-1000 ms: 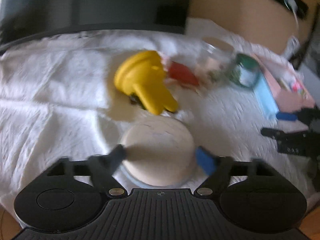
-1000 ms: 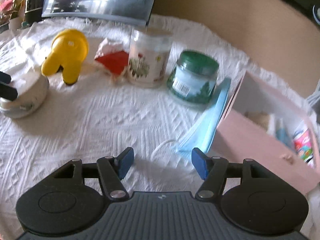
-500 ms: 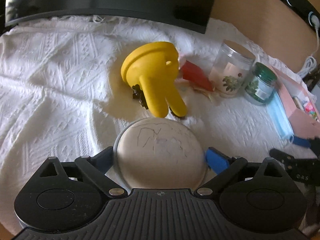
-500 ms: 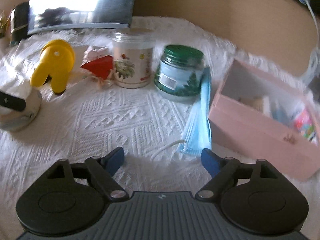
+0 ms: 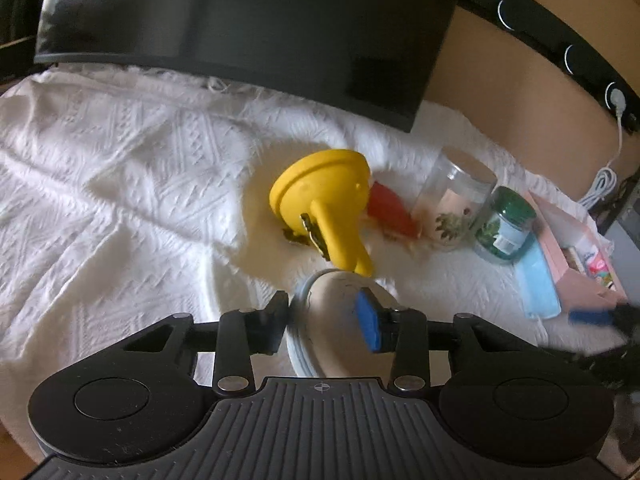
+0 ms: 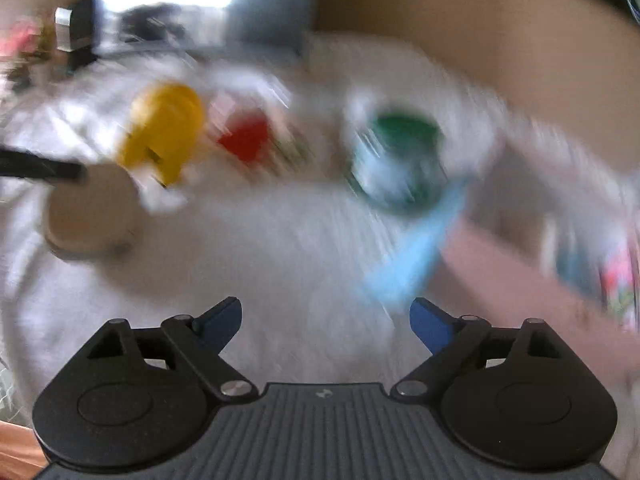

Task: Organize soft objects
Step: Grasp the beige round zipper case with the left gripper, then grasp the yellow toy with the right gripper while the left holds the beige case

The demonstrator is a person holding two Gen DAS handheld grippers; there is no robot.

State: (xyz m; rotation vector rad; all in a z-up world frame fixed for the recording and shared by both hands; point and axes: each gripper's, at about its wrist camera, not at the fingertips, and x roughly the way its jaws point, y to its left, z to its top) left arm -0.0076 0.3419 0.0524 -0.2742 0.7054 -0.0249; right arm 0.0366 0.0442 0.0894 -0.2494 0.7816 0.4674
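Two grippers: left gripper (image 5: 326,326), jaws just closed, clamps the squashed beige dome toy (image 5: 340,320) near the desk's (image 5: 120,184) front edge; right gripper (image 6: 325,322) hangs apart, empty. Risk: the rounded toy squirting from the pads.

White textured cloth (image 5: 120,168), dark monitor (image 5: 248,20), tan wall (image 5: 500,92).

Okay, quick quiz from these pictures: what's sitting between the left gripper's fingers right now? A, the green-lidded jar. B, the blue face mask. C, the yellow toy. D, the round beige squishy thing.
D: in the left wrist view the left gripper has just closed on the round beige object, its pads pressing the sides, while the yellow toy lies beyond.
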